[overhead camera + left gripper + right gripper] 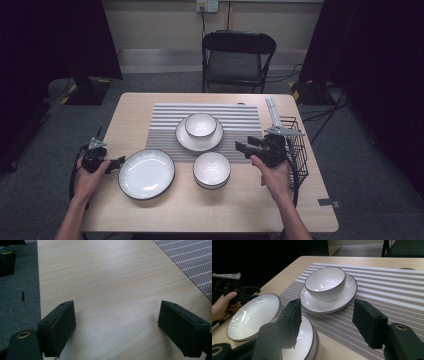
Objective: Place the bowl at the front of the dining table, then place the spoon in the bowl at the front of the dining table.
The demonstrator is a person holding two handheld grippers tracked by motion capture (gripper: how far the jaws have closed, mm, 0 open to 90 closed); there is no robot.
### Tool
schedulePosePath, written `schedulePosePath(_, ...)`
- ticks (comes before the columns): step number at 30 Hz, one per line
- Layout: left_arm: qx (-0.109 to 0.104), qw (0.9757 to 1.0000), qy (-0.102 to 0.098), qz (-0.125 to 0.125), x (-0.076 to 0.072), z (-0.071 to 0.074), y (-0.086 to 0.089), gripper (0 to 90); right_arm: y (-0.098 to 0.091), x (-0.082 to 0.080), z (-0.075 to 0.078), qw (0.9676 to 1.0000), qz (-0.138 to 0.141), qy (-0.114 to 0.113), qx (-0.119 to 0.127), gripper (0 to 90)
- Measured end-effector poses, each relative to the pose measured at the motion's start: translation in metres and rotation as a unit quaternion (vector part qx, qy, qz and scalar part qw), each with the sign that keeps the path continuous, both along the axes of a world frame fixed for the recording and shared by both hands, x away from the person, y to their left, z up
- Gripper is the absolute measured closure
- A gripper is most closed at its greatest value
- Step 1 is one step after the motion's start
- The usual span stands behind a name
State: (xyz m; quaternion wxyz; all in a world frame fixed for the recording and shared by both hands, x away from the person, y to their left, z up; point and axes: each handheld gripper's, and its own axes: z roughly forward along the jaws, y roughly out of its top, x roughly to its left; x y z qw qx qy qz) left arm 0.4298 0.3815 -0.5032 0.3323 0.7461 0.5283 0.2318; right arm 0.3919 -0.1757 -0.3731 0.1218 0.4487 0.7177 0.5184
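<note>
Right gripper [243, 146] at three o'clock, jaws apart and empty, aimed level toward stacked bowls [212, 169], left gripper [120, 161] at nine o'clock, jaws apart above bare worktop [210, 210].

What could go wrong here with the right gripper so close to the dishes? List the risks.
1. The right gripper hangs open beside the stacked bowls; a careless sweep could knock the top one off or toward the large plate.
2. The bowl on the plate sits loose on its plate; a grab at its rim may tip or slide it.
3. The wire rack stands right behind that hand, so pulling back could snag it.
</note>
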Motion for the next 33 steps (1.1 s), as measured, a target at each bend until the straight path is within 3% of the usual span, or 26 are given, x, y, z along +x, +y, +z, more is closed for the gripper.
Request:
schedulePosePath(7, 0.0, 1.0, 0.0, 0.0, 0.0, 0.0, 0.0, 14.0, -0.012, -0.005, 0.002, 0.9999, 0.011, 0.005, 0.007, 40.6)
schedulePosePath(9, 0.0, 1.0, 0.0, 0.0, 0.0, 0.0, 0.0, 14.0, -0.014, -0.006, 0.002, 1.0, 0.004, 0.003, -0.002, 40.6)
schedulePosePath(20, 0.0, 1.0, 0.0, 0.0, 0.0, 0.0, 0.0, 14.0, -0.029, -0.011, 0.008, 0.9999, -0.008, -0.007, 0.007, 42.4)
schedulePosePath(27, 0.0, 1.0, 0.0, 0.0, 0.0, 0.0, 0.0, 14.0, -0.034, -0.013, 0.011, 0.9999, 0.005, 0.001, -0.01, 42.0)
schedulePosePath(33, 0.0, 1.0, 0.001, -0.002, 0.0, 0.0, 0.0, 14.0, -0.039, -0.012, 0.01, 0.9998, -0.006, 0.007, -0.016, 38.0)
